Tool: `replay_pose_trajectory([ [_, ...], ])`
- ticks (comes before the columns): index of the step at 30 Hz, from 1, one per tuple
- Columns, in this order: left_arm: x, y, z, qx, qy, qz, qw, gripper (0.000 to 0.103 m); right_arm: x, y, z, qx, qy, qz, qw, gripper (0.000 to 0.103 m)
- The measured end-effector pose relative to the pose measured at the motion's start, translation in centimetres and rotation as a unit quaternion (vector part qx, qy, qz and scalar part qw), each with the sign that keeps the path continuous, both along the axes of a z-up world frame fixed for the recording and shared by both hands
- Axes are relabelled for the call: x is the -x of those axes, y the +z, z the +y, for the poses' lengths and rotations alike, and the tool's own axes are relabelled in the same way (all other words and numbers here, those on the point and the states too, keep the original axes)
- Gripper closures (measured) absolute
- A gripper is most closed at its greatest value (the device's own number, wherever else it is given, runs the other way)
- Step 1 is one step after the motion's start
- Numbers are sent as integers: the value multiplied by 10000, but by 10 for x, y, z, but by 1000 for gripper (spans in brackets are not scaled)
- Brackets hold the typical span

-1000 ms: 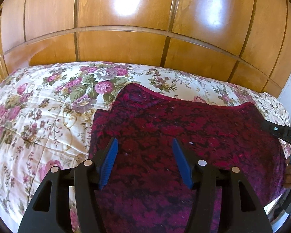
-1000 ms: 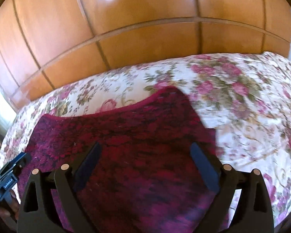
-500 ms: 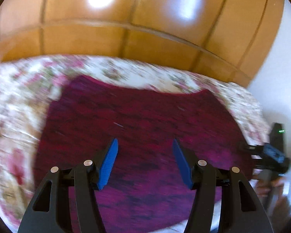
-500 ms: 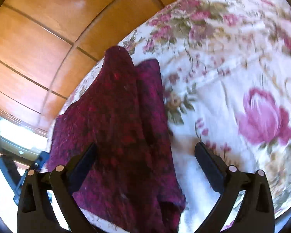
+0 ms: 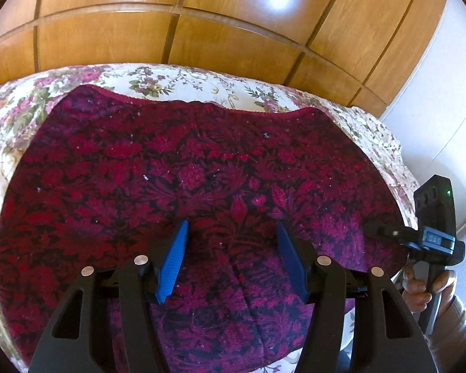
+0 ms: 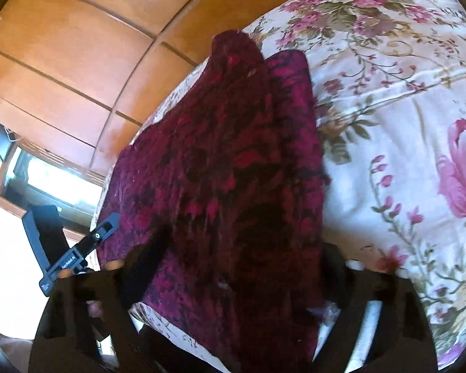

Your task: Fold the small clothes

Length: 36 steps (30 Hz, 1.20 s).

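Observation:
A dark red and magenta patterned garment lies spread flat on the floral bedspread. My left gripper hovers over its near middle with the blue pads apart and nothing clamped. In the right wrist view the garment's side edge runs up between the fingers of my right gripper. Those jaws are closing, blurred by motion, with the cloth between them and no firm pinch showing. The right gripper also shows at the garment's right corner, held by a hand.
Wooden wardrobe panels rise behind the bed. A white wall stands to the right. Bare floral bedspread stretches right of the garment. The left gripper shows at the left, before a window.
The left view has swung right across the garment. The right gripper has dropped and rolled onto the garment's side edge, and its fingers have come closer together around the cloth.

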<state>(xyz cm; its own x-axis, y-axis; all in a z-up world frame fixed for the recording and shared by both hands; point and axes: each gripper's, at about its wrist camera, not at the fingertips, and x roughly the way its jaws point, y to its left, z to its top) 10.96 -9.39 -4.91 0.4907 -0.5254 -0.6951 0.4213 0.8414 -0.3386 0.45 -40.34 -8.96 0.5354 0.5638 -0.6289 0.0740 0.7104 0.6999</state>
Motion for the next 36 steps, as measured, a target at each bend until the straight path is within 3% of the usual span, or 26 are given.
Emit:
replay_pose_trajectory([
  [1, -2, -1, 2, 40, 10, 27, 10000, 48, 0, 3, 2, -93, 5, -39, 9999, 49],
  [5, -6, -5, 11, 247, 25, 143, 9996, 54, 2, 37, 23, 33, 121, -440, 9990, 60],
  [10, -11, -9, 21, 498, 92, 263, 9984, 64, -5, 86, 64, 215, 494, -1008, 9934, 62],
  [14, -12, -11, 32, 694, 130, 316, 9970, 69, -18, 117, 123, 539, 1035, -1370, 9837, 63],
  [19, -8, -5, 90, 1638, 416, 574, 9839, 73, -33, 125, 193, 1195, 1524, -1438, 9705, 64],
  [21, -3, -2, 120, 1777, 674, 504, 9805, 73, -35, 124, 220, 1567, 1683, -1468, 9621, 64],
  [23, 4, -2, 155, 1955, 949, 458, 9750, 73, -35, 123, 247, 2006, 1845, -1526, 9500, 64],
  [26, 14, -6, 206, 2367, 1322, 538, 9610, 73, -31, 115, 291, 2771, 2176, -1708, 9202, 64],
  [29, 21, -5, 245, 2780, 1577, 551, 9459, 73, -18, 95, 331, 3615, 2638, -1952, 8727, 64],
  [30, 18, -2, 250, 2826, 1577, 541, 9446, 73, -12, 87, 347, 3963, 2791, -2066, 8499, 64],
  [32, 14, 5, 254, 2859, 1523, 483, 9448, 72, -6, 73, 366, 4444, 2930, -2258, 8159, 64],
  [34, 10, 13, 247, 2864, 1359, 433, 9474, 68, -6, 66, 374, 4706, 2928, -2397, 7970, 64],
  [36, -3, 19, 235, 2922, 1081, 502, 9489, 52, -3, 66, 379, 4826, 2890, -2483, 7886, 64],
])
